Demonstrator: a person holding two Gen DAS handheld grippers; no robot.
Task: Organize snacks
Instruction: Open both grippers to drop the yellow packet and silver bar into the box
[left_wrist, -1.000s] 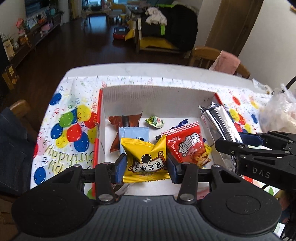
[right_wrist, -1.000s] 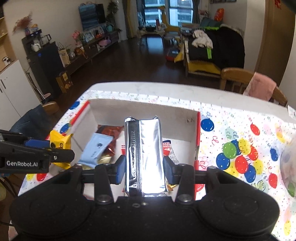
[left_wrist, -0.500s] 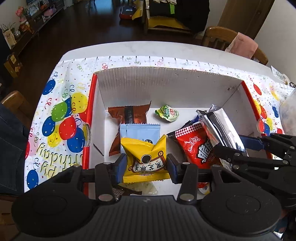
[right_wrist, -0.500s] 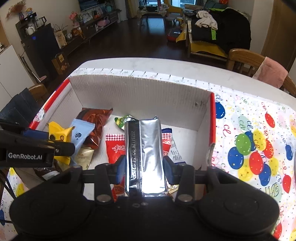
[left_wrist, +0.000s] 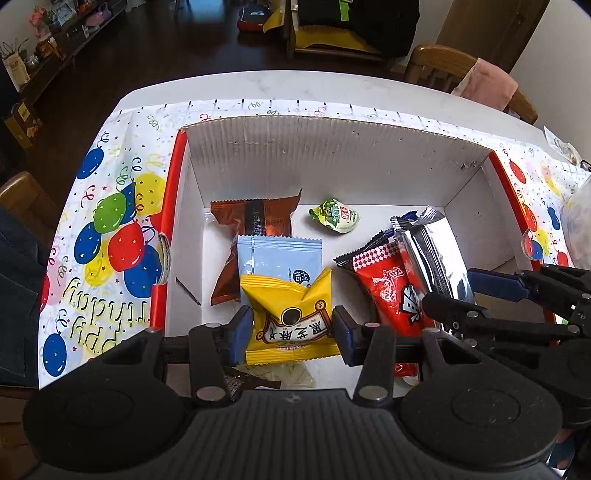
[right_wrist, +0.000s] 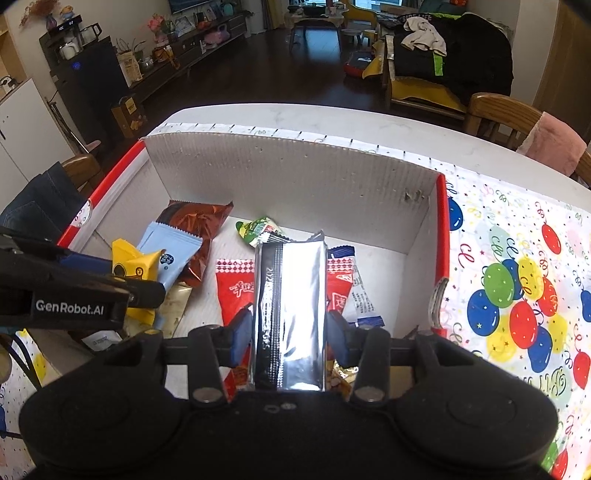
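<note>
1. Holding one snack in each gripper above the open box, the person is at the placing step. The left gripper (left_wrist: 291, 330) is clamped on the yellow packet (left_wrist: 291, 317), its blue pads pressing both sides. The right gripper (right_wrist: 290, 338) has the silver foil packet (right_wrist: 290, 314) between its pads, but its jaws have just been opening and a thin gap shows on each side, so the grasp looks released or nearly so.

2. Both packets hang low inside the white cardboard box (left_wrist: 332, 155), over snacks already lying on its floor: a red packet (left_wrist: 388, 291), a light blue packet (left_wrist: 279, 258), a brown packet (left_wrist: 255, 218) and a small green sweet (left_wrist: 334, 216) nearer the far wall.

3. Next move, as judged: finish letting the silver packet down onto the red packet, then open the left gripper so the yellow packet drops near the blue one. Both grippers then need lifting clear without dragging wrappers out.

4. Beyond the box, the balloon-print cloth (left_wrist: 110, 240) covers the counter (left_wrist: 295, 88).

5. Against the earlier frames: both grippers have come down into the box and tipped steeper, so the box floor fills more of each view. The left grip is unchanged; the snacks on the floor have not shifted.
</note>
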